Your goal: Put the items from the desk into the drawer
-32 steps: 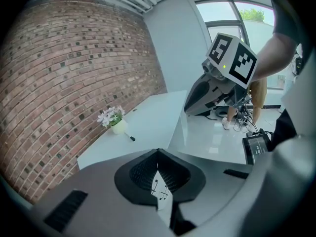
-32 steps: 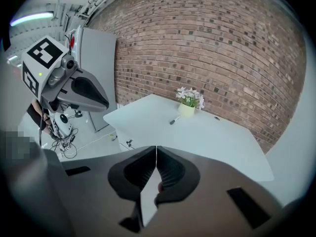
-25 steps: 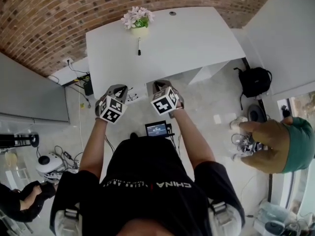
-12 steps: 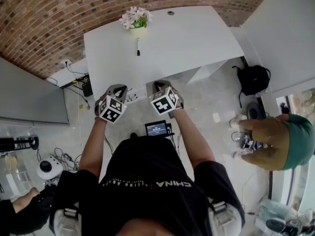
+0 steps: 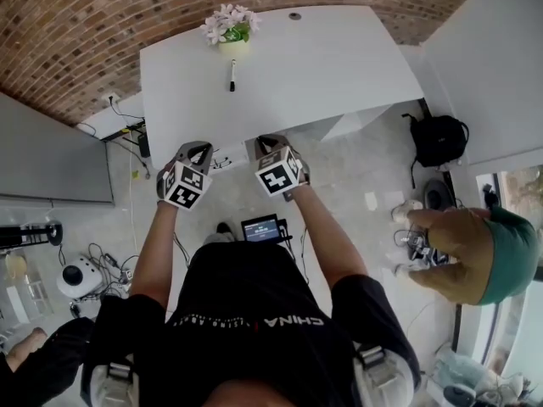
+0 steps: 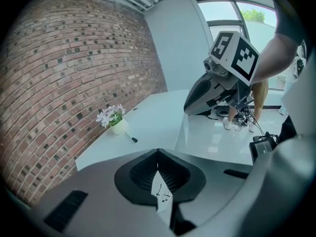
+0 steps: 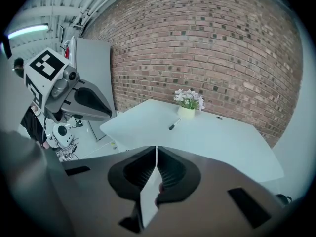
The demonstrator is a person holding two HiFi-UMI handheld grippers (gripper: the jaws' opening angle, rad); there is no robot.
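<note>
A white desk [image 5: 322, 58] stands against the brick wall. On it are a small pot of pale flowers [image 5: 226, 30] and a black marker pen [image 5: 232, 75] lying just in front of the pot. Both grippers hover side by side over the desk's near edge, well short of the pen. My left gripper [image 5: 197, 148] is shut with nothing in it, and so is my right gripper [image 5: 265, 142]. In the left gripper view the pot [image 6: 114, 120] and pen [image 6: 132, 138] lie ahead to the left. In the right gripper view the pen [image 7: 174, 124] is straight ahead. I cannot make out a drawer.
A black backpack [image 5: 439, 138] lies on the floor right of the desk. A person in a green cap [image 5: 475, 253] bends over at the right. Cables and a socket strip [image 5: 127, 134] sit at the desk's left end. A grey cabinet [image 5: 51, 159] stands left.
Both grippers have shifted slightly up and left, closer to the desk's near edge. The person at the lower left has mostly moved out of view.
</note>
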